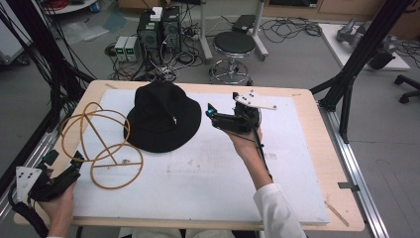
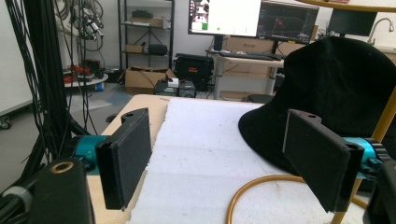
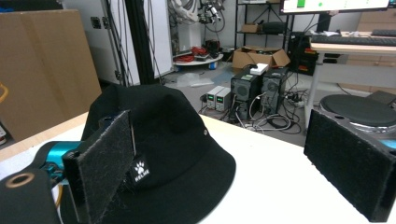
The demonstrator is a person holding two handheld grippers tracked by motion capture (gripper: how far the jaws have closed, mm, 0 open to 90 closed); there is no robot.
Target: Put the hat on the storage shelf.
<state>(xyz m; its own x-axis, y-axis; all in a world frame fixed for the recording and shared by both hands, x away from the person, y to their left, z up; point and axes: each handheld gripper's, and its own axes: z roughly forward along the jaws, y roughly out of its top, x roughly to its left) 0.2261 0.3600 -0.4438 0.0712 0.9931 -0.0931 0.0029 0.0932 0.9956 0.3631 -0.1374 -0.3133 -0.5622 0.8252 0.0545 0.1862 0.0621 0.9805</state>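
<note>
A black bucket hat [image 1: 161,116] lies brim-down on the white foam sheet [image 1: 208,168] at the middle left of the table. Beside it on the left stands a yellow wire frame [image 1: 99,144] of hoops and rods. My right gripper [image 1: 212,115] hovers open just to the right of the hat's brim, its jaws wide apart in the right gripper view with the hat [image 3: 163,140] close ahead. My left gripper [image 1: 69,166] rests open at the table's front left corner, beside the wire frame [image 2: 261,186]; the hat [image 2: 336,88] shows beyond its right jaw.
The foam sheet covers most of the wooden table [image 1: 317,104]. Beyond the far edge stand a black stool [image 1: 234,44], computer boxes [image 1: 158,29] and tangled cables on the floor. Black frame posts [image 1: 356,54] rise at the right and left sides.
</note>
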